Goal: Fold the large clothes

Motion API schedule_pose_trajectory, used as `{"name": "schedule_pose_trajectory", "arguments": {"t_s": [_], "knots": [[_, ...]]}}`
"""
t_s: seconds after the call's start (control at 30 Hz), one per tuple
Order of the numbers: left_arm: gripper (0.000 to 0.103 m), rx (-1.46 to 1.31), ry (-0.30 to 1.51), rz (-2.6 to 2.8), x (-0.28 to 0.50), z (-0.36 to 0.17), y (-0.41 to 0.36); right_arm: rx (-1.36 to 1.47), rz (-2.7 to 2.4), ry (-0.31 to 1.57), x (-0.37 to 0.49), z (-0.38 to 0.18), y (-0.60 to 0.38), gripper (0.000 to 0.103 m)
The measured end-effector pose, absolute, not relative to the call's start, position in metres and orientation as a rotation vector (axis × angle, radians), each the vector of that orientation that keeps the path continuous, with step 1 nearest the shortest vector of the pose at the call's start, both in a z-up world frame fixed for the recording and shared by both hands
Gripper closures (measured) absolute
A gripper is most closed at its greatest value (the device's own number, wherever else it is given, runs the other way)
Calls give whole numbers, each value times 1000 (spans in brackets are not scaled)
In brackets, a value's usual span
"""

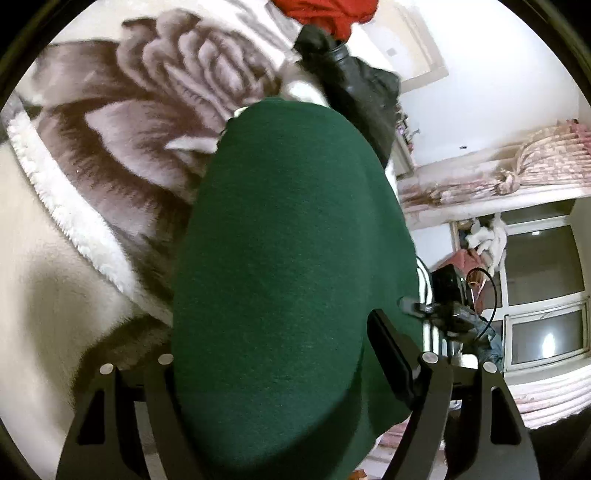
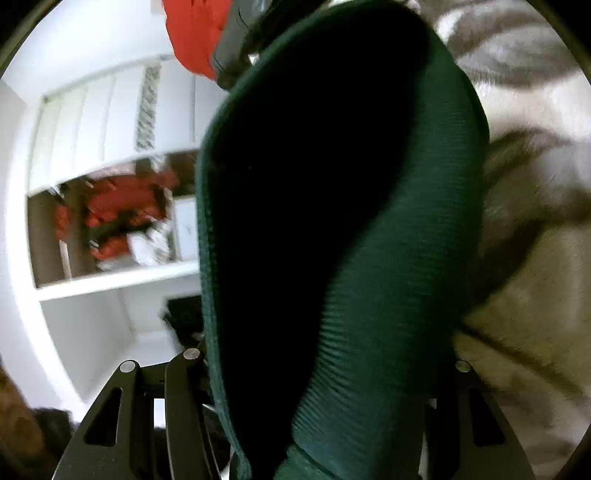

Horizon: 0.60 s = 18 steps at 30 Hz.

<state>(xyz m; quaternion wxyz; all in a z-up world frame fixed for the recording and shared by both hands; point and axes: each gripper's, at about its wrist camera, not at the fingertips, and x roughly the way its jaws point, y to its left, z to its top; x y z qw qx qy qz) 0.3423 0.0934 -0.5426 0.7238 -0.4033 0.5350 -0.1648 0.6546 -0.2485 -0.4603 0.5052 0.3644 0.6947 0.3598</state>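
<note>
Currently holding a dark green sweater (image 1: 295,221) up over a plush blanket (image 1: 129,122) printed with a big grey-brown rose and edged in white fleece. Gripping it with the left gripper (image 1: 277,328): jaws clamped on a thick fold, cloth pressing against the inner face of the one visible finger and hiding the other.

Showing in the left wrist view as a smooth, fine-knit, almost felt-like swell of deep bottle green, bulging toward the camera and filling the middle of the view from the bottom edge to near the top.

Showing differently in the right wrist view: sweater (image 2: 388,277) turned to reveal a broad ribbed band, fine ridges running along a curving hem and wrapping around a dark, shadowed hollow inside the garment. Rising between the arms of the right gripper (image 2: 325,373) and covering both fingertips entirely; cannot tell whether those jaws are pressing on the cloth or standing apart around it. Blocking part of the blanket (image 2: 535,221) on the right of that view.

Lying beyond the sweater, toward the far edge of the blanket: a red garment (image 1: 325,14) and a black garment (image 1: 354,81), touching each other.

Standing in the background: a window (image 1: 543,258) below a gathered floral curtain (image 1: 546,155) in the left view, white shelving (image 2: 110,280) in the right.
</note>
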Motion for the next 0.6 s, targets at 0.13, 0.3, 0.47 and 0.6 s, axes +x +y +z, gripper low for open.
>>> {"name": "schedule_pose_trajectory", "arguments": {"t_s": [0.13, 0.3, 0.47, 0.6], "knots": [[28, -897, 1307, -349, 343, -600, 103, 636, 704, 1826, 650, -495, -277, 25], [23, -1007, 1290, -419, 341, -623, 107, 803, 728, 1885, 631, -549, -289, 4], [23, -1023, 1271, -452, 345, -625, 103, 917, 762, 1842, 628, -568, -283, 0], [23, -1015, 1264, -482, 349, -621, 105, 1037, 827, 1797, 632, -568, -278, 4]]}}
